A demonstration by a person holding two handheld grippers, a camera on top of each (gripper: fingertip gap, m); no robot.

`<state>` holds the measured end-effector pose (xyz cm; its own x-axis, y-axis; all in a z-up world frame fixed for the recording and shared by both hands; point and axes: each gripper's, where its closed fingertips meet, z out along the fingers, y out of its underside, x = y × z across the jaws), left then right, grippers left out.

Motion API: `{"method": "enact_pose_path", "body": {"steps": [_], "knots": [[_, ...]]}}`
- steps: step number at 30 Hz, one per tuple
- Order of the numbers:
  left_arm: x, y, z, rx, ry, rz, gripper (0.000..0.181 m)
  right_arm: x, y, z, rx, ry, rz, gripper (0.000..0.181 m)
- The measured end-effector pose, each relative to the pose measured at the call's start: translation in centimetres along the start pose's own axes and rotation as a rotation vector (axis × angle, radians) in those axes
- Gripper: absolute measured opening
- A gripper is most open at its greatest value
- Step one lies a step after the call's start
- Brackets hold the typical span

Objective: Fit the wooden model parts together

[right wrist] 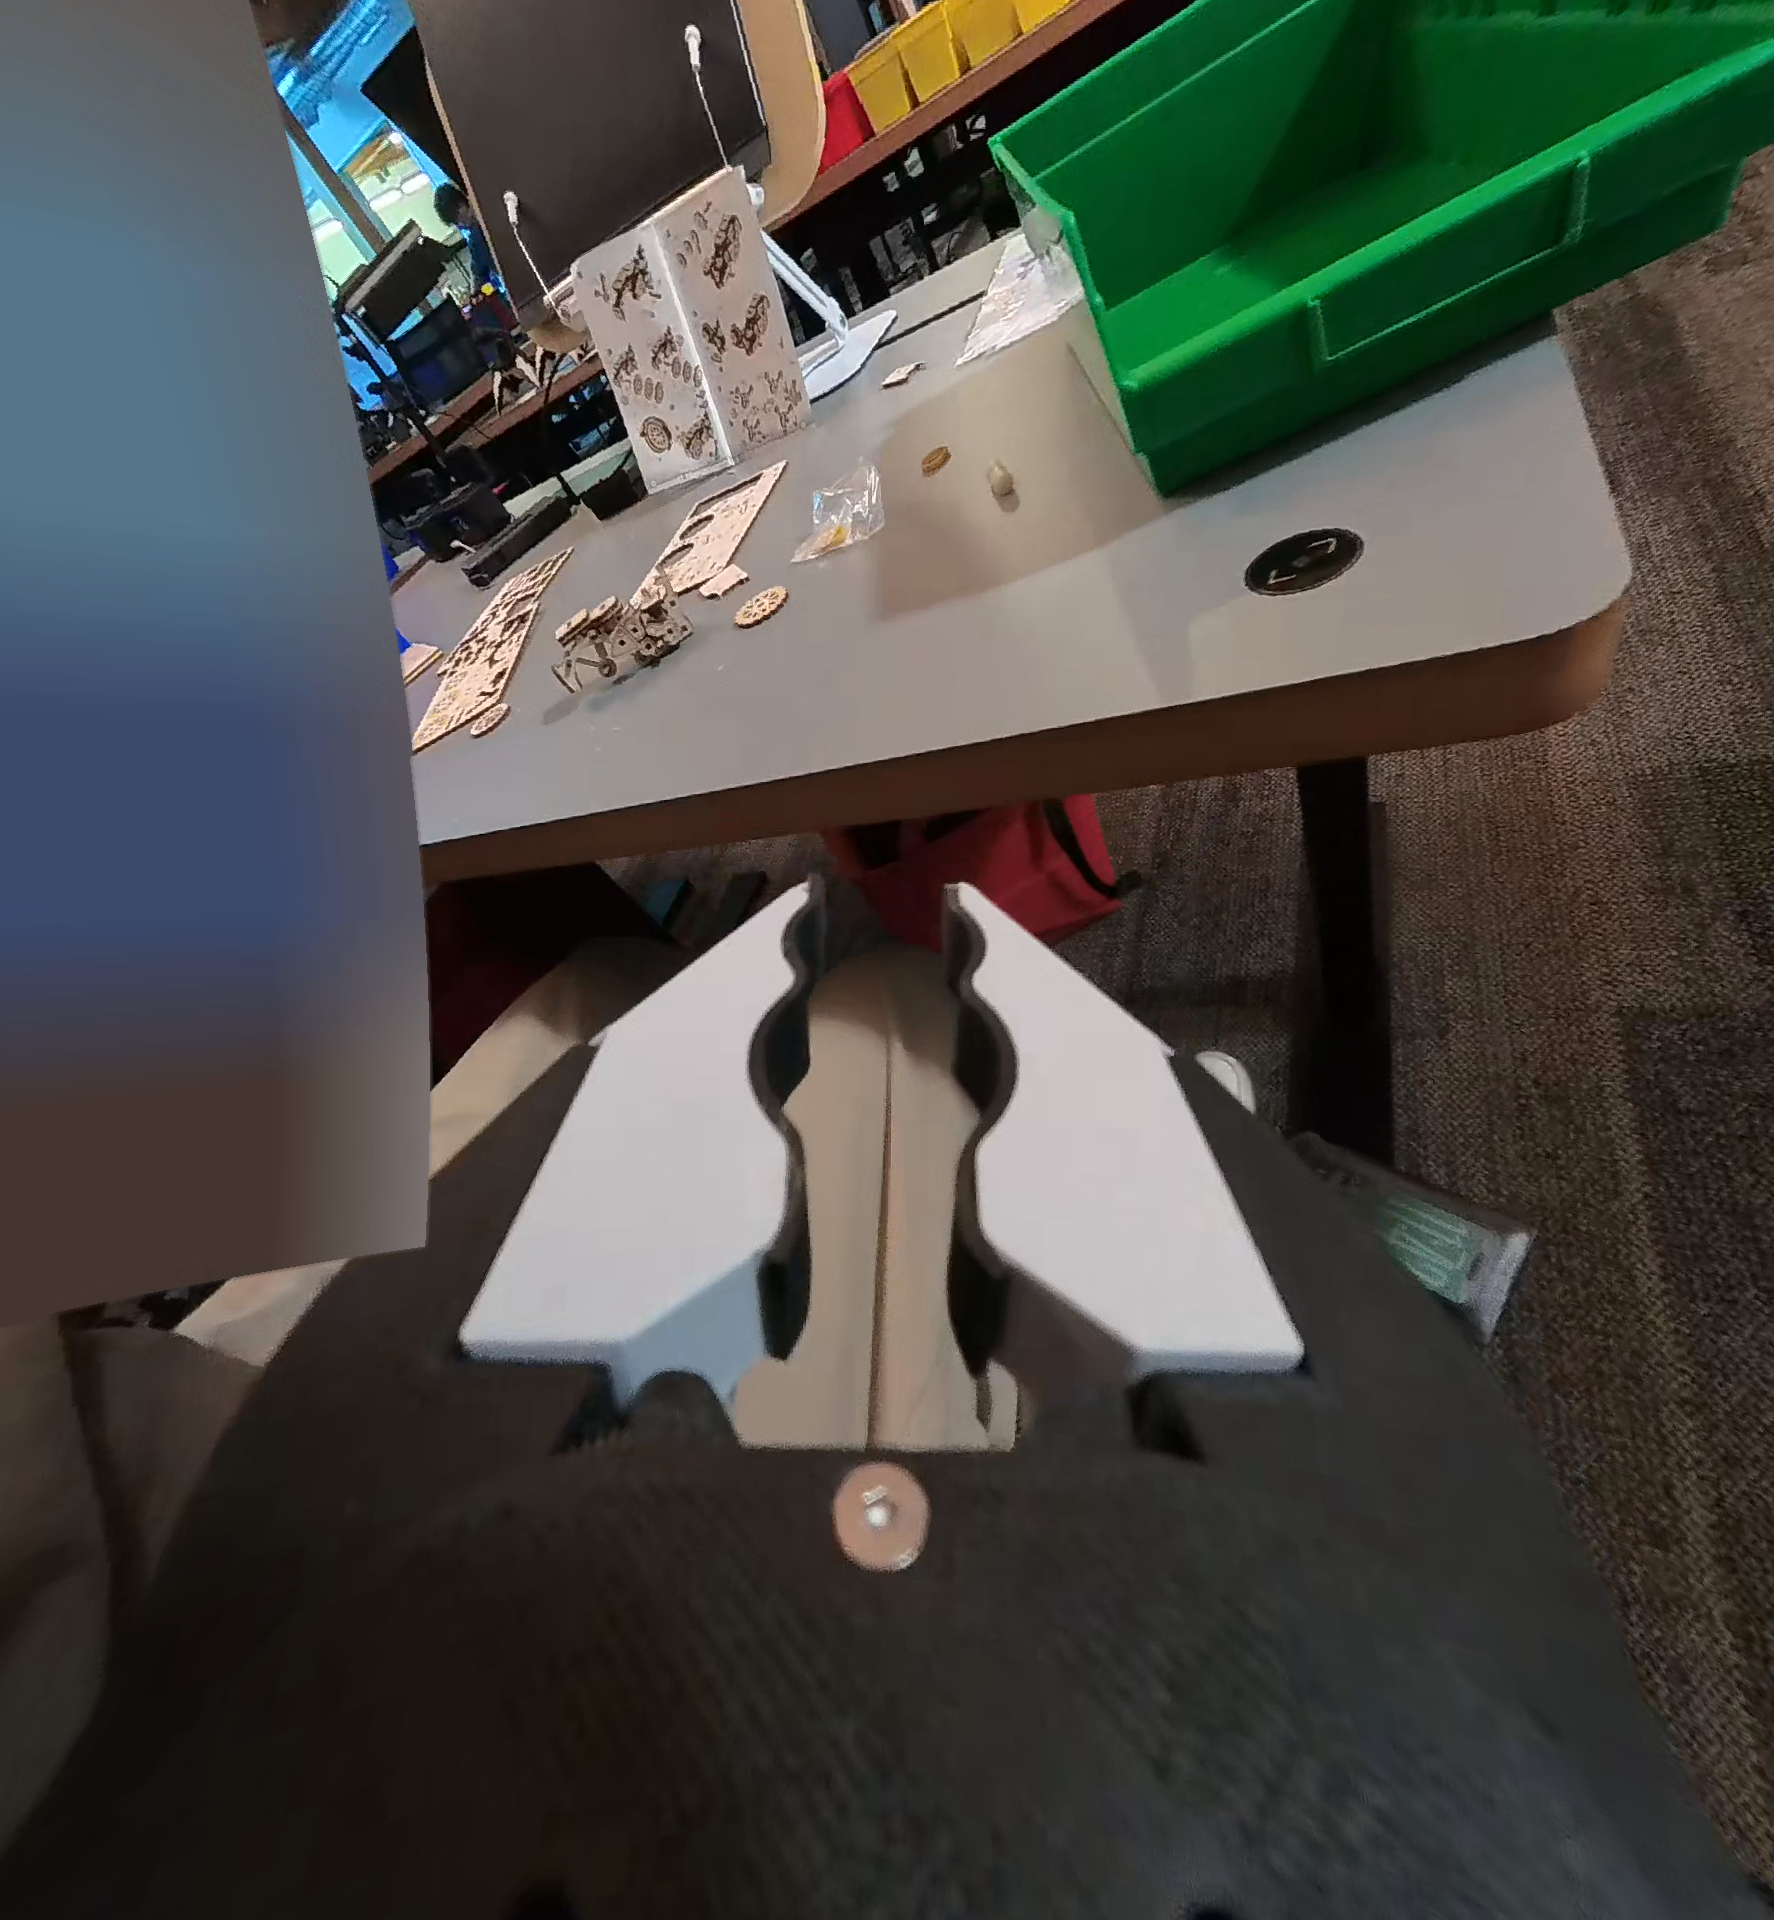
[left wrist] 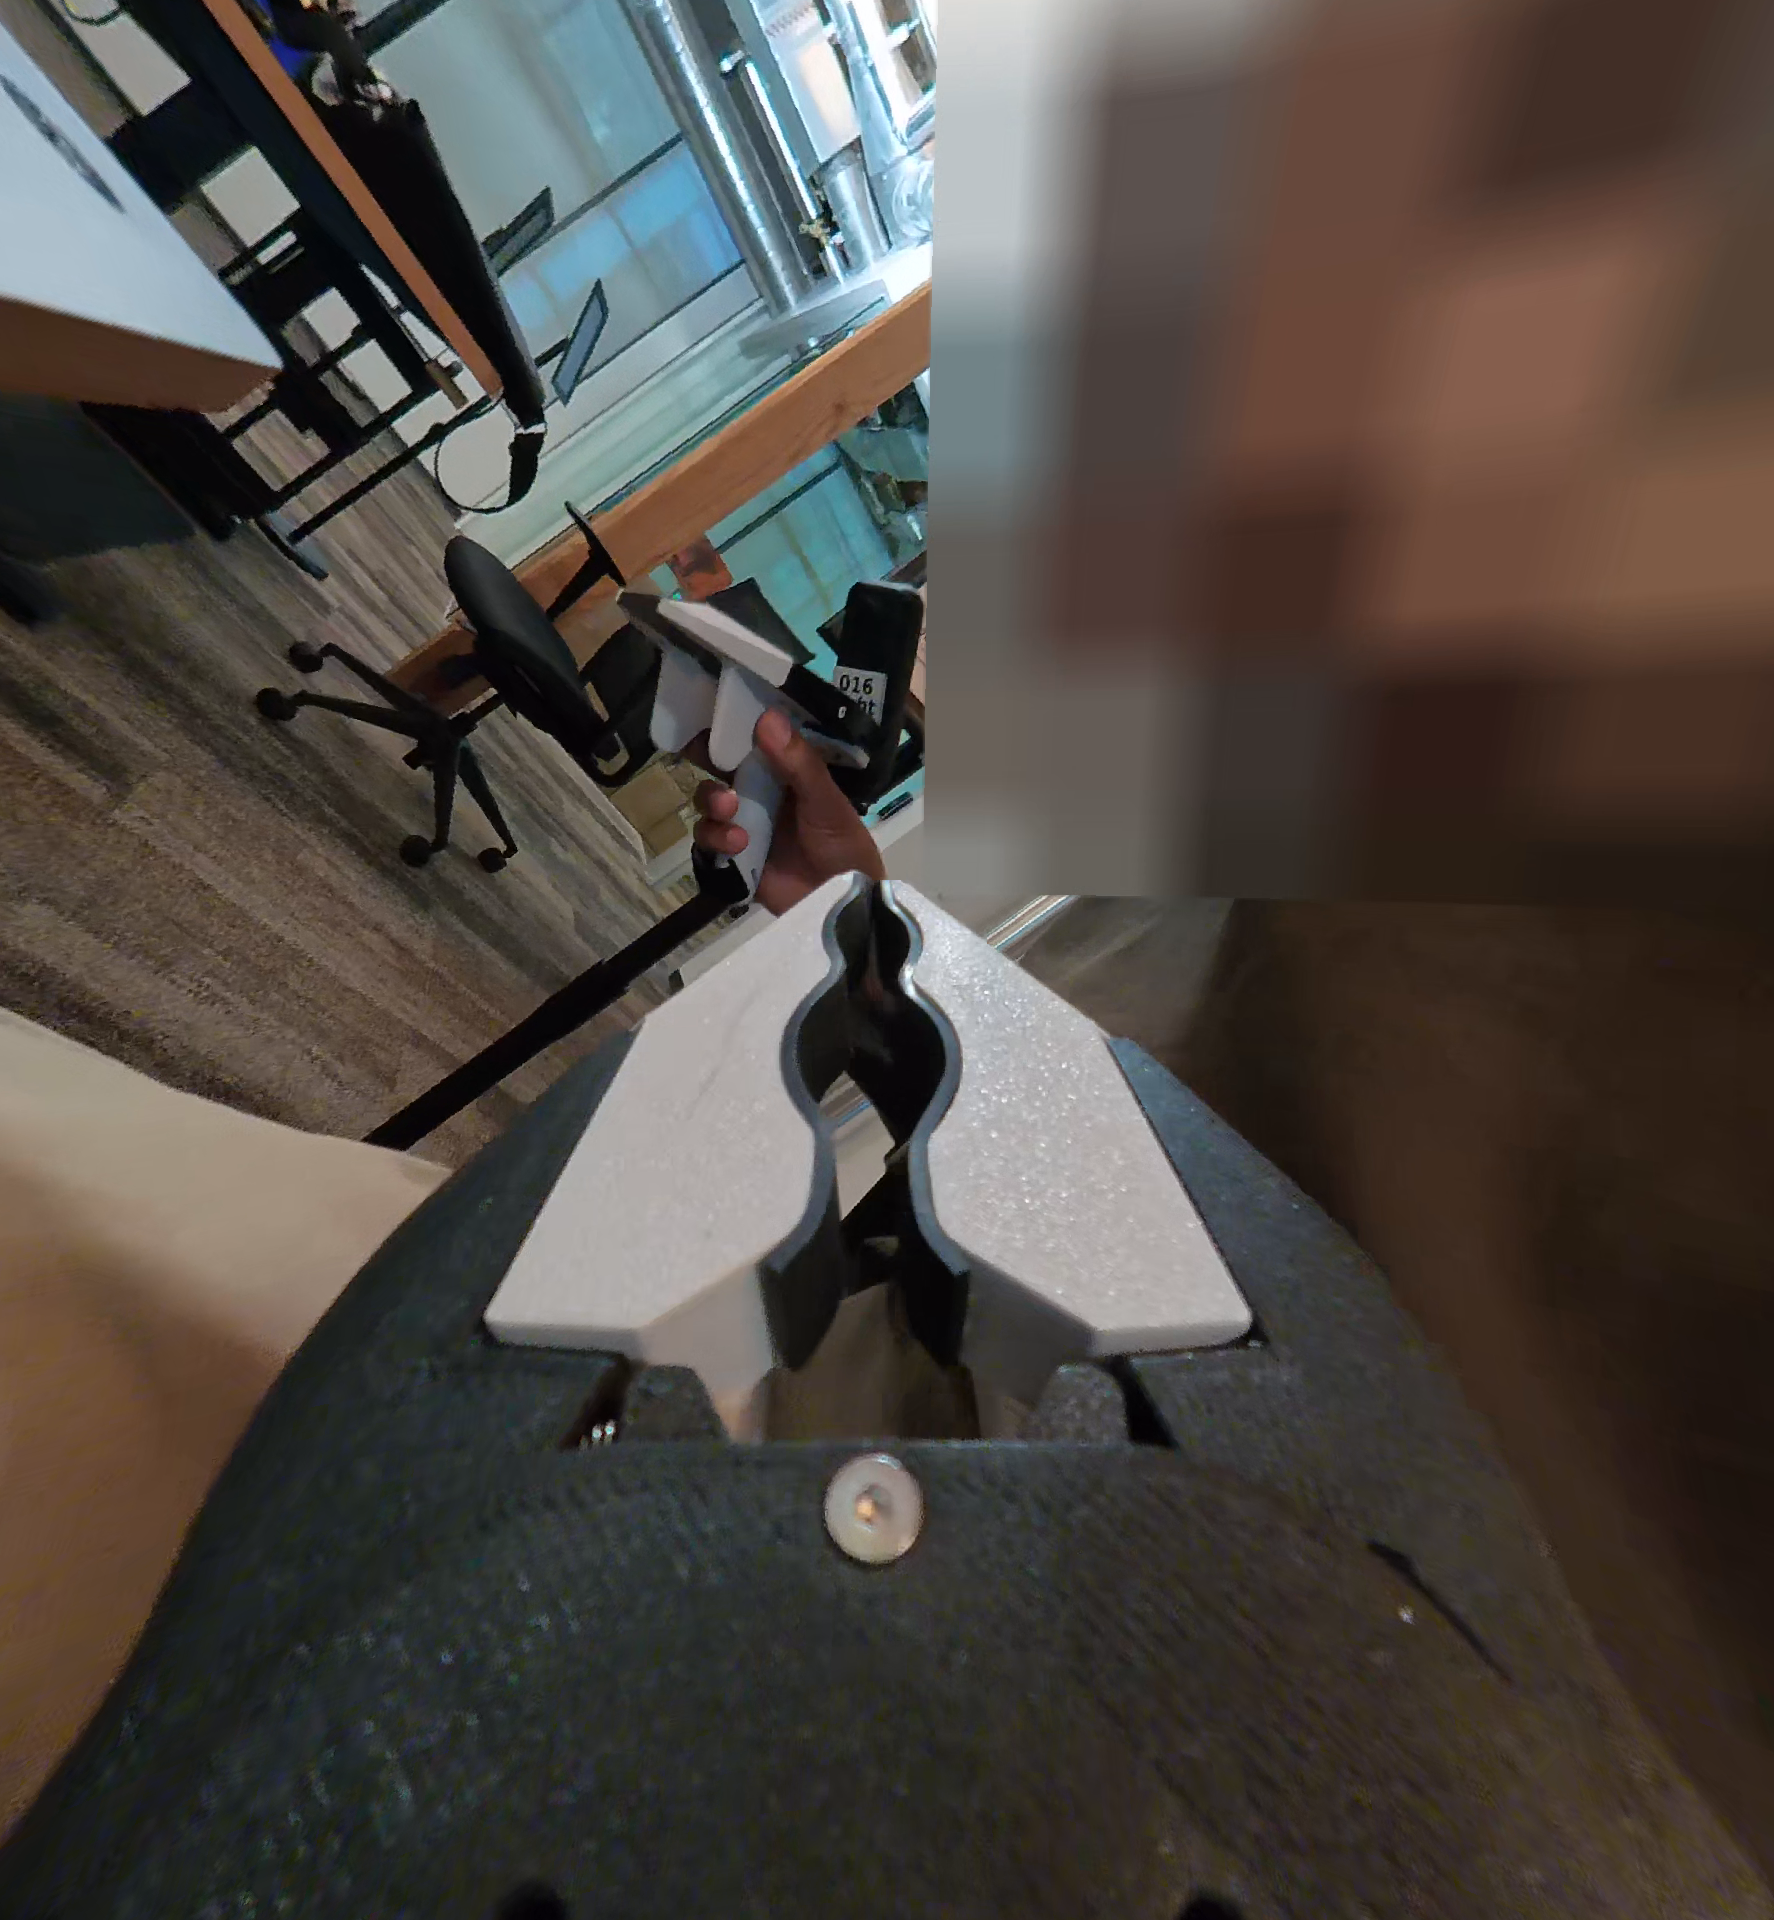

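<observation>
The right hand-held gripper (right wrist: 883, 914), released and empty, sits below the desk (right wrist: 1122, 644), the half-built wooden model (right wrist: 623, 634) lying up-left in frame.

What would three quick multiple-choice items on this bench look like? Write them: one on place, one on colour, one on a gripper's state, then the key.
1. The half-built wooden model stands
A. in the bin
B. on the grey table
C. on the floor

2. The bin is
A. green
B. blue
C. white

3. The right gripper is
A. shut on a wheel
B. shut, empty
C. open, empty

Key: 1 B, it sits on the tabletop beside the part sheets; 2 A, its walls are green; 3 C, a clear gap shows between the fingers.
</observation>
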<state>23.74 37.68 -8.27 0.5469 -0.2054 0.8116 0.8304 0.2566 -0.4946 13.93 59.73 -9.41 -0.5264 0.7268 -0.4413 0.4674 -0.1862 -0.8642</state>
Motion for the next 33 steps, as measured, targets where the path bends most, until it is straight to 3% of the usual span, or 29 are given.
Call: {"method": "enact_pose_path", "body": {"steps": [7,15,20,27,33], "knots": [[0.3,-1.2,-0.7,0.019,-0.024,0.033,0.0,0.1,0.0,1.0,-0.013,-0.004,0.004,0.02],[-0.1,-0.1,-2.2,0.055,-0.09,0.042,0.0,-1.3,-1.5,4.2,0.002,-0.073,0.015,0.02],[-0.1,1.1,-3.2,0.085,-0.093,0.024,0.0,-3.1,1.3,5.7,-0.108,-0.109,-0.003,0.018],[0.8,5.0,-4.2,0.126,-0.06,-0.057,0.0,-4.0,6.3,-0.2,-0.152,-0.035,0.062,0.018],[3.2,9.8,-4.1,0.079,-0.059,-0.051,0.0,-5.3,9.6,-5.7,-0.154,0.024,0.085,0.019]]}}
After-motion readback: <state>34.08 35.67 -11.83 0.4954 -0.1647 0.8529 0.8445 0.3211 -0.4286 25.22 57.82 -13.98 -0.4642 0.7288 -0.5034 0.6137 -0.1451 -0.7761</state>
